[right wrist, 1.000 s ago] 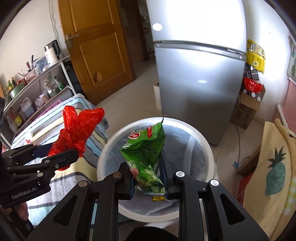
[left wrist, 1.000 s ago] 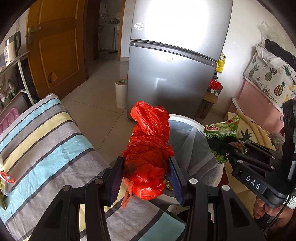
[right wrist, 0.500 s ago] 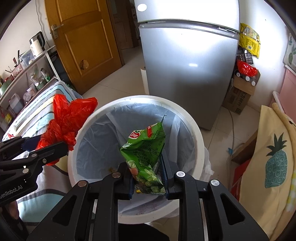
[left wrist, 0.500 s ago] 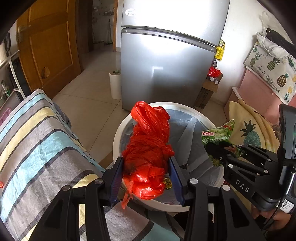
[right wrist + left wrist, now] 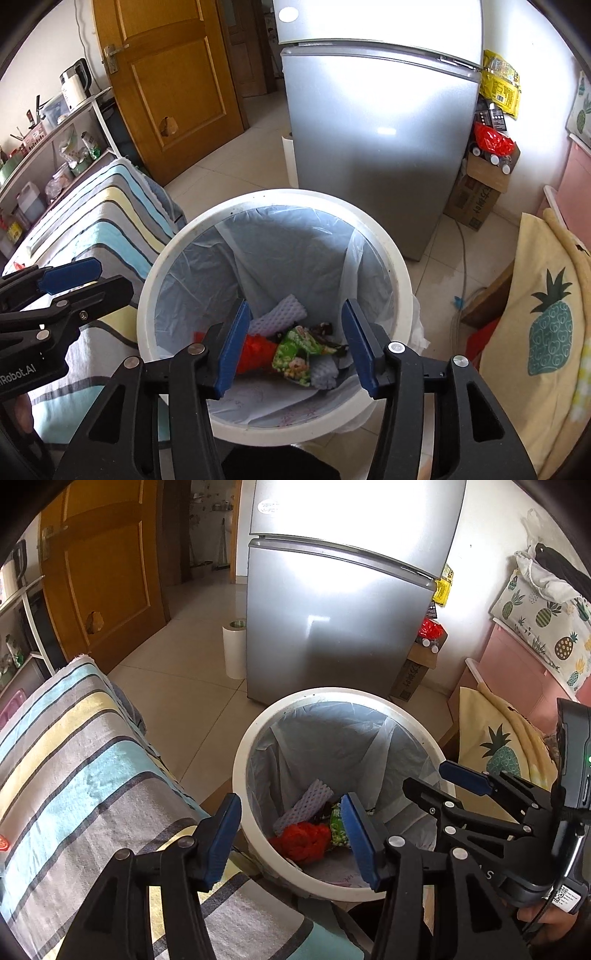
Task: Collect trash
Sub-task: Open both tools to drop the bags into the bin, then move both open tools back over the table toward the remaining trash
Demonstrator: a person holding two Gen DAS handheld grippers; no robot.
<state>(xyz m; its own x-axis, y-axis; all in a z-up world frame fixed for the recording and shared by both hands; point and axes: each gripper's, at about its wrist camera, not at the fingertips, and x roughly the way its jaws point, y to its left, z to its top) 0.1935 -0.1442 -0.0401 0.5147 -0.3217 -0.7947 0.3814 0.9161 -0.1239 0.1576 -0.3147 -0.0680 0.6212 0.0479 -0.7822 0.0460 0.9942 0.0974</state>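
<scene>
Right wrist view shows your right tongs opening with nothing between them, above the white bin. Your left tongs are opening too, empty. Down in the bin lie the red bag and green snack packet.

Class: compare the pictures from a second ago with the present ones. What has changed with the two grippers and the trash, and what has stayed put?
Both grippers let go. The left gripper dropped the red plastic bag, the right gripper the green snack packet; both now lie at the bottom of the lined bin. Both sets of jaws are opening, with nothing between them. The bin, fridge and striped cloth are unchanged.
</scene>
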